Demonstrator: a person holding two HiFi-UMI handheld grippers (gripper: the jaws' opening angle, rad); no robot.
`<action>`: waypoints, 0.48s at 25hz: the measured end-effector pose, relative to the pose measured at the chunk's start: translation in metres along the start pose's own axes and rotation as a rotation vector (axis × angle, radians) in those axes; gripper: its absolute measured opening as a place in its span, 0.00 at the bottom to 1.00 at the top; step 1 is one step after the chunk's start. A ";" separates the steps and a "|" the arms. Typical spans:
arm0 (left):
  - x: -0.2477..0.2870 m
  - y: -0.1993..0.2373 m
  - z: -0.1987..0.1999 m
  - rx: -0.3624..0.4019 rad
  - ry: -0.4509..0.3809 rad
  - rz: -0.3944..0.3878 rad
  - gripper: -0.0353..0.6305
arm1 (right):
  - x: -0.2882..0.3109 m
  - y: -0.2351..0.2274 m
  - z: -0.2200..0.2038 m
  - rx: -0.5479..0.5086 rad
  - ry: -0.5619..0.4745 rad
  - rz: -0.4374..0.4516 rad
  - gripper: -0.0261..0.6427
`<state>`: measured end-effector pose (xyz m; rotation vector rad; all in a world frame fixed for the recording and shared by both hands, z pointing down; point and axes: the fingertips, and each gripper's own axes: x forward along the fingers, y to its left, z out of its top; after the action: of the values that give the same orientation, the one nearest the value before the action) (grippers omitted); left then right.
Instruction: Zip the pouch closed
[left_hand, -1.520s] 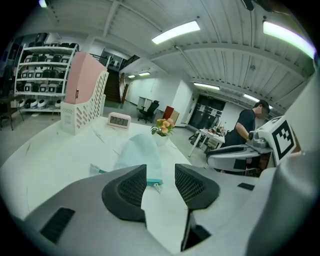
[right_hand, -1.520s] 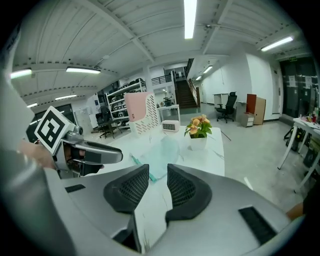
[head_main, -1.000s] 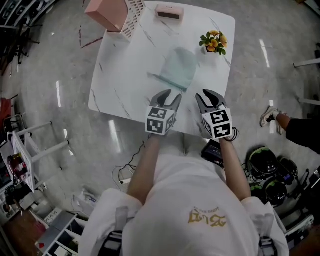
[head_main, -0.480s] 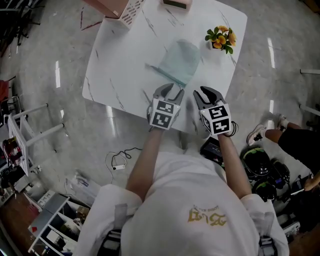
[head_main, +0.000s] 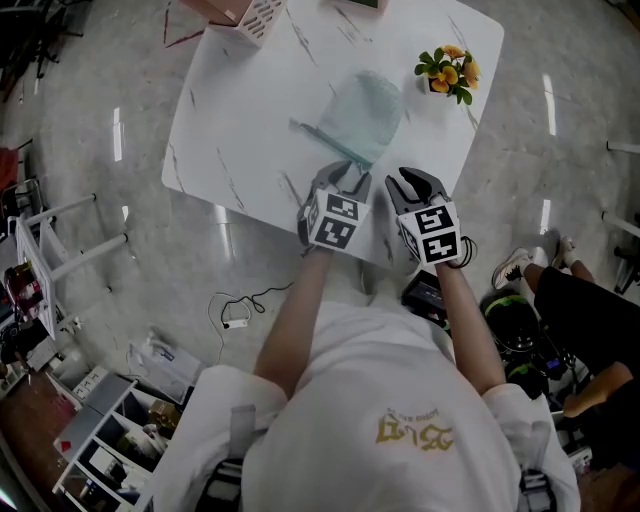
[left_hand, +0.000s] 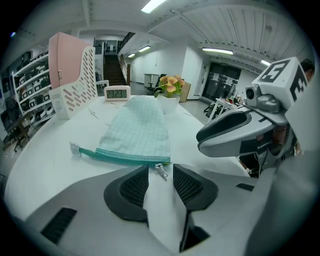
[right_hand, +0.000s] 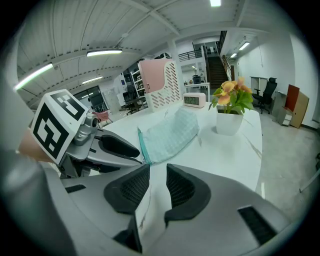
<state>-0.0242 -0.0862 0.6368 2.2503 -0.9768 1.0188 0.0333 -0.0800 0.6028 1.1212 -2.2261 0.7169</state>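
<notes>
Lower now, the left gripper (head_main: 345, 181) and right gripper (head_main: 413, 185) tilt down side by side before the pouch (head_main: 365, 118); both sets of jaws, just narrowing, stand apart and empty, the zipper pull (left_hand: 161, 171) just ahead of the left gripper.

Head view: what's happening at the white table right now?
A person works at the near edge of the white marble-patterned table. The pale green checked fabric pouch lies flat, untouched. The left hand-held gripper has just been closing its jaws slightly with nothing between them; the silver zipper pull lies right ahead. The right hand-held gripper has done likewise, also empty.
</notes>
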 end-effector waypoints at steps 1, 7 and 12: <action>0.001 0.000 -0.001 -0.003 0.003 0.001 0.31 | 0.000 0.000 -0.001 0.002 0.001 0.002 0.22; 0.008 0.000 -0.004 -0.019 0.021 0.021 0.30 | 0.001 -0.003 -0.003 0.006 -0.001 0.010 0.22; 0.009 0.004 -0.004 -0.035 0.026 0.045 0.26 | 0.002 -0.005 0.000 -0.024 0.001 0.013 0.21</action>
<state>-0.0250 -0.0901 0.6469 2.1904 -1.0302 1.0390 0.0363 -0.0839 0.6054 1.0959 -2.2371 0.6942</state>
